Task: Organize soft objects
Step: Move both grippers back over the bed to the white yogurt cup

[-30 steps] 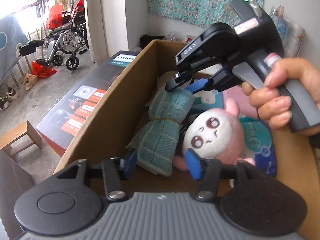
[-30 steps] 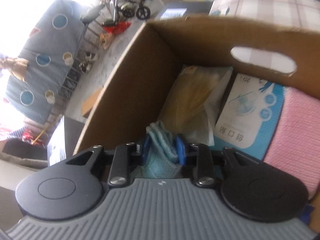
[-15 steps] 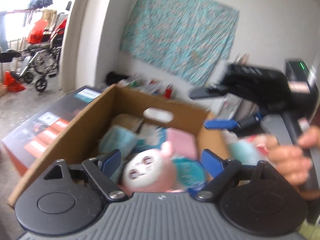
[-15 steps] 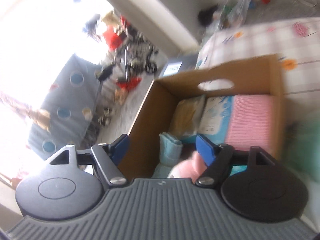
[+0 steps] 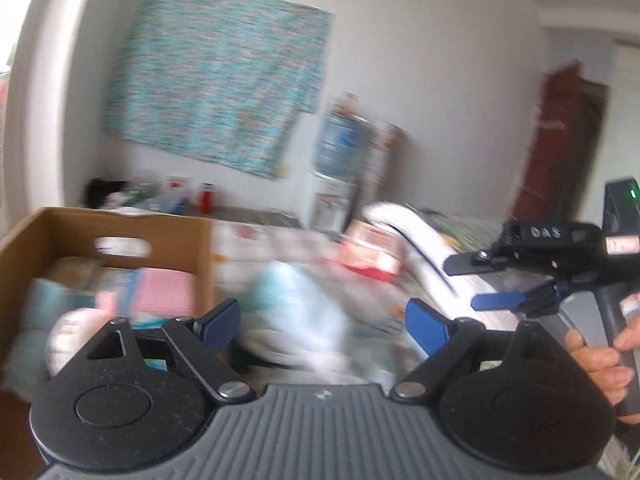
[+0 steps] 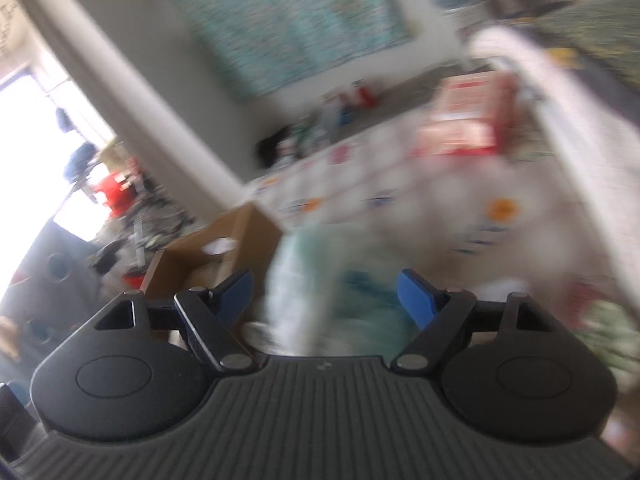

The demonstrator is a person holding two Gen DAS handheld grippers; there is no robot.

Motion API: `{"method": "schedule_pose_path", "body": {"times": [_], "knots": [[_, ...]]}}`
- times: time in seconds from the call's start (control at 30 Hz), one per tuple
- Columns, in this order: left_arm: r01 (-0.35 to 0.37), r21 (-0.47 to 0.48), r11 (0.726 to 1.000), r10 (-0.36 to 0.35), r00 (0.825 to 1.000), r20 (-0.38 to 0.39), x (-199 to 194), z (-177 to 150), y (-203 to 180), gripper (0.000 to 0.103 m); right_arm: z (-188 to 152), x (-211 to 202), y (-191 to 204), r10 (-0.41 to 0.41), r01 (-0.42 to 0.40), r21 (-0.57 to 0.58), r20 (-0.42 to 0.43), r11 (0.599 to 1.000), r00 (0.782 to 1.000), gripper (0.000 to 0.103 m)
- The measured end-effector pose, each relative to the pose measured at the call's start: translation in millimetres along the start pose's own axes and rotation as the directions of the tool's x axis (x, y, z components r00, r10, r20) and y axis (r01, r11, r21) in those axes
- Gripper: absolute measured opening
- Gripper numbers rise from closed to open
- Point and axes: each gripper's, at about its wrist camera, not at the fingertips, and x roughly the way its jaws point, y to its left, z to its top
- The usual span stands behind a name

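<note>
Between picks: both grippers empty, fingers wide open.

The cardboard box (image 5: 120, 224) at left holds a pink cloth (image 5: 164, 292) and a plush (image 5: 76, 328). A pale teal soft bundle (image 5: 296, 300), blurred, lies on the bed beside the box, centre frame. The left gripper (image 5: 320, 322) and right gripper (image 6: 324, 294) likely reach for it next.

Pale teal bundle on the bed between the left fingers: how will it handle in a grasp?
Likely floppy: the teal bundle lies slumped on the patterned bedspread, without a stiff outline. Probably light and squashy, so the open left gripper must close far. Unlikely to roll. Motion blur hides its texture.
</note>
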Motion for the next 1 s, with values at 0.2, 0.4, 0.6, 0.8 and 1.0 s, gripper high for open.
{"method": "schedule_pose_path", "body": {"times": [0.2,0.4,0.6,0.8,1.0], "knots": [[0.07,0.089,0.994,-0.064,0.995,-0.075,45,-32,-66,0.09,-17,-20,-54,-0.106,0.106,0.031,-0.012,0.994,0.994,0.08],[0.059,0.156,0.986,-0.038,0.99,-0.139,79,-59,-91,0.089,-14,-6,-74,-0.152,0.151,-0.014,-0.084,0.988,0.985,0.08],[0.024,0.145,0.989,0.002,0.984,-0.181,84,-69,-84,0.089,-1,47,-84,-0.174,0.168,-0.047,-0.185,0.985,0.967,0.08],[0.01,0.133,0.991,0.019,0.977,-0.211,86,-69,-78,0.089,4,97,-86,-0.221,0.196,-0.118,-0.26,0.973,0.94,0.08],[0.011,0.132,0.991,0.018,0.975,-0.222,90,-72,-76,0.089,0,123,-90,-0.245,0.212,-0.137,-0.309,0.968,0.919,0.078]]}}
